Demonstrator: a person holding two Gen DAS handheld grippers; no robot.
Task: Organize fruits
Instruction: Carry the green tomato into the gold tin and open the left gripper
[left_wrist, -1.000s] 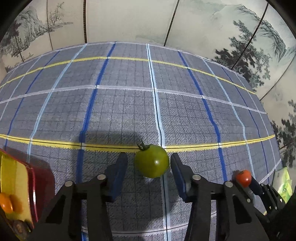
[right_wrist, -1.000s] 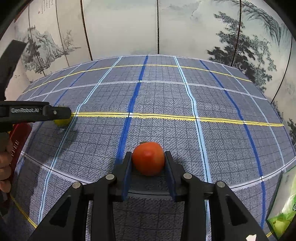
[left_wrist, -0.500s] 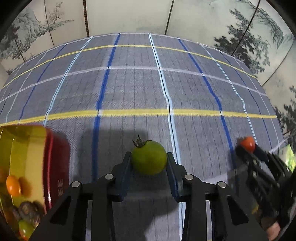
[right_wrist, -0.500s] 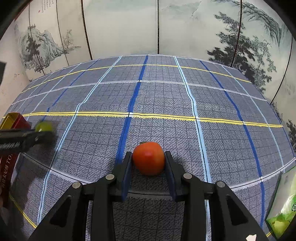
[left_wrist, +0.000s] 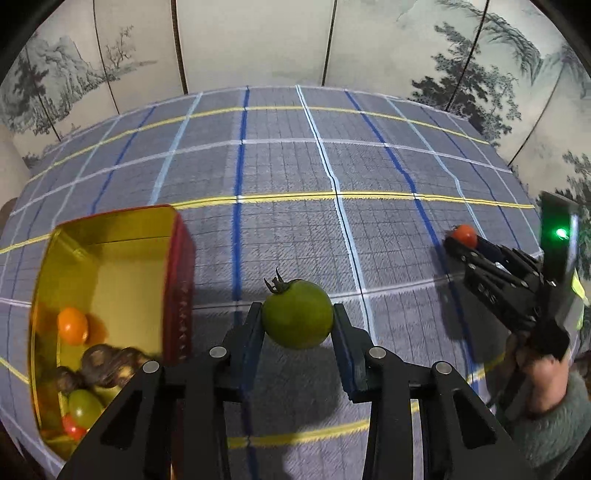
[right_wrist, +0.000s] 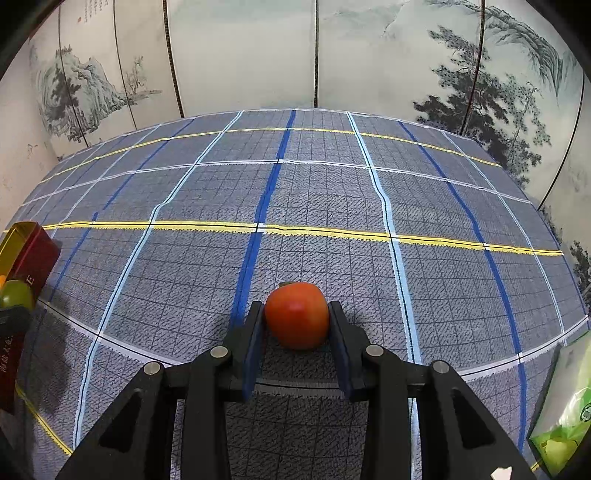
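**Two tomatoes gripped, tin at the left**

At the far left of the left wrist view stands an open tin (left_wrist: 177, 258), red outside and gold inside, on the checked cloth (left_wrist: 295, 177) that covers the surface. In the tin lie an orange fruit (left_wrist: 72, 325), a brown knobbly piece (left_wrist: 110, 363), a small green fruit (left_wrist: 84, 406) and a bit of red fruit (left_wrist: 74, 424) at the bottom edge.

Just right of the tin, the left gripper (left_wrist: 297, 325) has its jaws narrow and pressed on both sides of a green tomato (left_wrist: 297, 314), its stalk pointing up and left. The tomato is clear of the tin, beside its red wall.

Farther right, the right gripper (left_wrist: 461, 240) shows from the side, a hand (left_wrist: 543, 380) and grey-green sleeve (left_wrist: 557, 424) behind it. Its jaws are narrow too, holding a red tomato (right_wrist: 296, 314) low over the cloth near a blue stripe.

At the right edge of the right wrist view lies a green packet (right_wrist: 565, 413).
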